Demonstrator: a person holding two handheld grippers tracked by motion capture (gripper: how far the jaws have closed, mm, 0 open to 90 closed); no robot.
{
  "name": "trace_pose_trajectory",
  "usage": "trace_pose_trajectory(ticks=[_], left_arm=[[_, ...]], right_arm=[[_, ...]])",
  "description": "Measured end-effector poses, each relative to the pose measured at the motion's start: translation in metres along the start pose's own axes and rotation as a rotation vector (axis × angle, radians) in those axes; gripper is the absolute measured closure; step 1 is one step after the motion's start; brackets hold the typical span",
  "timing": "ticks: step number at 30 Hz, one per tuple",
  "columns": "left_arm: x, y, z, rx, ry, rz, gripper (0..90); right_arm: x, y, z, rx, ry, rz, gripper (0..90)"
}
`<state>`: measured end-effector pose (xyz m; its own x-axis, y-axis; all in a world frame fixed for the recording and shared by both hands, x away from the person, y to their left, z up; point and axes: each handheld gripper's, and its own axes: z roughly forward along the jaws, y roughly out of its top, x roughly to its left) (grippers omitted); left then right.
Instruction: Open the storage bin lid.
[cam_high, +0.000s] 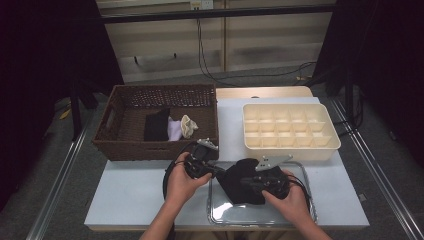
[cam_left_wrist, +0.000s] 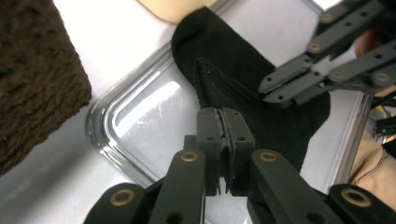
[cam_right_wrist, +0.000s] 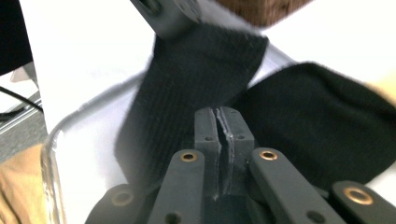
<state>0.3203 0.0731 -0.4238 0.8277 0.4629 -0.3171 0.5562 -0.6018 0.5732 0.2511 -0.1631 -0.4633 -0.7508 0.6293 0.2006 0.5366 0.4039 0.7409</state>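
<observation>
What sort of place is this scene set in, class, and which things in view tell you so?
Probably a recording lab, not a home: dark curtains flank one staged table, cables hang down the back wall, and sorting props, a wicker basket and compartment box, are laid out.

High view dim, dark edges; glare on tray (cam_left_wrist: 154, 100); right gripper view blurred.

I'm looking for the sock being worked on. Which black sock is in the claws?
The black sock over the clear tray, pinched by both claws; the other black one lies in the basket.
</observation>
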Motion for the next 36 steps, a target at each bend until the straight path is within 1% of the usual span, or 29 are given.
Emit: trace_pose_trajectory(ticks=[1,2,4,5,6,7,8,10,11,12,15,17,18,20,21,22,23,24,26,27,28,29,30,31,32,33,34,35,36], left_arm=[[0.0,0.0,0.0,0.0,0.0,0.0,85.9],[0.0,-0.001,0.001,-0.022,-0.012,-0.024,84.7],[0.003,-0.003,0.001,-0.015,-0.014,-0.019,82.7],[0.003,-0.005,0.001,-0.036,-0.015,-0.037,80.7],[0.003,-0.005,0.001,-0.036,-0.015,-0.037,78.3],[0.004,-0.006,0.0,-0.036,-0.017,-0.04,75.9],[0.004,-0.006,0.0,-0.055,-0.014,-0.05,74.3],[0.004,-0.005,-0.002,-0.062,-0.012,-0.044,71.8],[0.002,-0.005,-0.002,-0.068,-0.015,-0.05,71.5],[0.002,-0.005,-0.002,-0.061,-0.016,-0.04,70.5],[0.0,-0.007,0.002,-0.062,-0.03,-0.043,67.2],[-0.001,-0.008,0.004,-0.063,-0.041,-0.052,67.1],[-0.002,-0.011,0.009,-0.054,-0.058,-0.053,66.8],[-0.004,-0.014,0.013,-0.036,-0.068,-0.055,69.7],[-0.005,-0.017,0.015,-0.011,-0.075,-0.039,72.9],[-0.007,-0.018,0.017,-0.007,-0.073,-0.056,79.1],[-0.007,-0.018,0.017,-0.007,-0.073,-0.056,81.7],[-0.008,-0.019,0.019,0.014,-0.078,-0.029,83.3],[-0.009,-0.019,0.019,0.012,-0.071,-0.009,84.6],[-0.009,-0.019,0.018,0.016,-0.072,0.004,84.9],[-0.009,-0.018,0.017,0.02,-0.065,0.018,84.9],[-0.009,-0.018,0.017,0.02,-0.065,0.018,85.0],[-0.012,-0.018,0.015,0.016,-0.063,0.021,85.0],[-0.012,-0.017,0.014,0.023,-0.059,0.044,85.0],[-0.014,-0.017,0.014,0.021,-0.06,0.036,85.0],[-0.014,-0.017,0.013,0.022,-0.065,0.044,85.0],[-0.015,-0.016,0.013,0.018,-0.063,0.039,85.0],[-0.014,-0.016,0.012,0.011,-0.057,0.041,85.0],[-0.013,-0.014,0.01,0.017,-0.05,0.053,85.0]], right_arm=[[0.0,0.0,0.0,0.0,0.0,0.0,87.4],[0.005,0.003,-0.005,-0.032,-0.003,-0.026,87.8],[0.009,0.004,-0.007,-0.049,0.006,-0.045,87.9],[0.012,0.005,-0.008,-0.053,0.012,-0.058,88.0],[0.012,0.005,-0.008,-0.053,0.012,-0.058,88.0],[0.02,0.005,-0.007,-0.057,0.036,-0.082,88.1],[0.023,0.005,-0.006,-0.053,0.042,-0.092,88.1],[0.027,0.004,-0.002,-0.035,0.044,-0.116,88.1],[0.029,0.002,0.001,-0.018,0.049,-0.127,88.1],[0.03,0.001,0.003,-0.007,0.052,-0.136,88.1],[0.034,-0.003,0.008,0.022,0.06,-0.154,88.1],[0.035,-0.004,0.011,0.031,0.066,-0.159,88.1],[0.035,-0.005,0.012,0.037,0.066,-0.158,88.1],[0.035,-0.006,0.013,0.037,0.067,-0.155,88.0],[0.034,-0.006,0.013,0.037,0.068,-0.15,87.6],[0.033,-0.006,0.013,0.036,0.074,-0.141,85.7],[0.033,-0.006,0.013,0.037,0.084,-0.132,83.1],[0.033,-0.005,0.012,0.036,0.09,-0.123,79.1],[0.031,-0.003,0.01,0.034,0.099,-0.122,69.5],[0.027,0.001,0.006,0.017,0.079,-0.112,68.5],[0.022,0.004,0.002,0.002,0.071,-0.109,68.3],[0.022,0.004,0.002,0.002,0.071,-0.109,68.3],[0.005,0.011,-0.009,-0.049,0.026,-0.067,65.2],[-0.001,0.014,-0.012,-0.057,-0.004,-0.049,65.3],[-0.007,0.015,-0.012,-0.047,-0.024,-0.048,65.2],[-0.011,0.016,-0.011,-0.041,-0.035,-0.051,64.5],[-0.014,0.015,-0.006,-0.019,-0.046,-0.054,61.8],[-0.015,0.013,-0.002,-0.007,-0.047,-0.057,59.8],[-0.015,0.011,0.005,0.012,-0.044,-0.068,58.9]])
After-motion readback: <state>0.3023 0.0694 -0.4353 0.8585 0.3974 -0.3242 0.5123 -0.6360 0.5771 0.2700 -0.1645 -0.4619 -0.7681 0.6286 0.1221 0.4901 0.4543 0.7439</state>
